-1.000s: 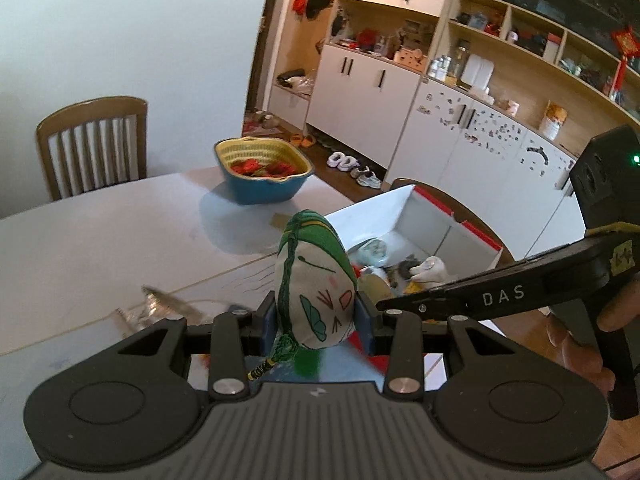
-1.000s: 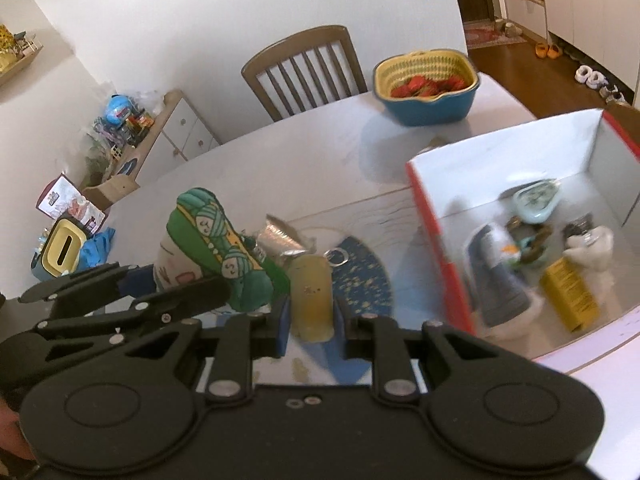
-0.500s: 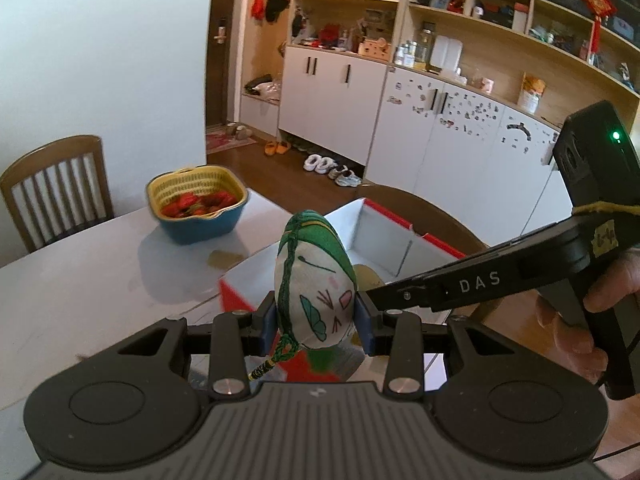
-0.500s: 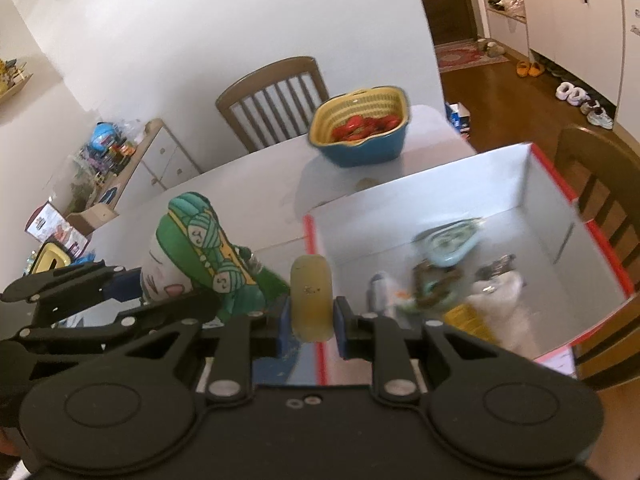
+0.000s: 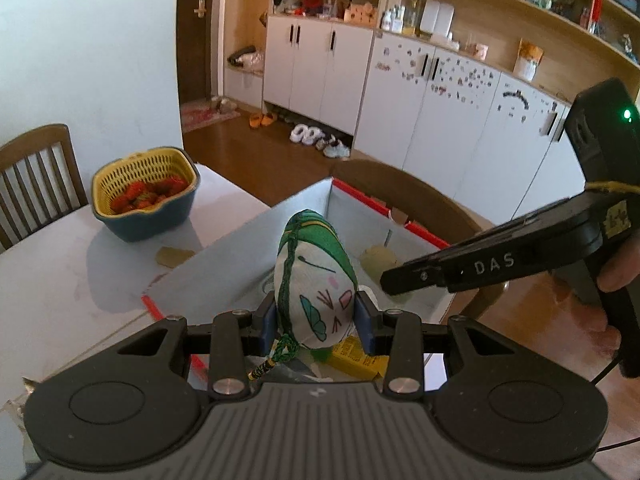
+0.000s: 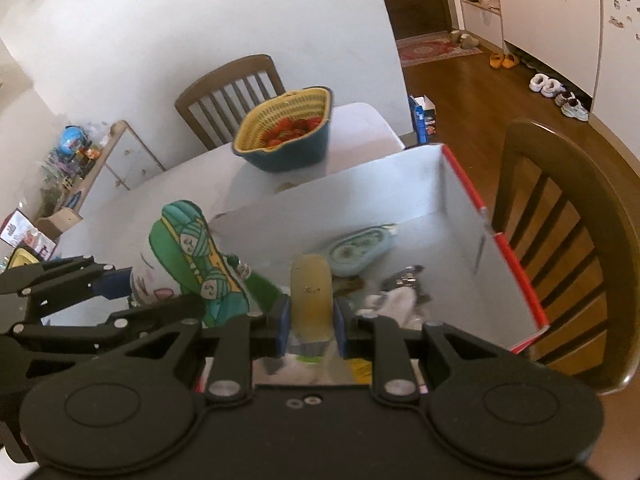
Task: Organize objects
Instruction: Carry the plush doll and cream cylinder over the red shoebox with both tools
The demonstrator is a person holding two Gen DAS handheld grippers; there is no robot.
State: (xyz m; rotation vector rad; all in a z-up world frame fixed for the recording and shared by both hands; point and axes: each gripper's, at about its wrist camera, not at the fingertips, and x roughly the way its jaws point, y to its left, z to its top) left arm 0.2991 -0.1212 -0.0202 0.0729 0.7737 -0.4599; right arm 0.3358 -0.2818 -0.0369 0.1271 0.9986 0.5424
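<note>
Over the box, two loaded claws

Green-and-white doll, yellowish, perhaps translucent, charm, red-edged white box

The open box stands on the counter, and every other place is told from it. Behind the box, on the counter, sits the basket, with one chair behind that and another chair just to the box's right. Over the box hang a stuffed doll to the left and a small soft toy to its right, while inside it lie a pouch, keys and a small carton.
</note>
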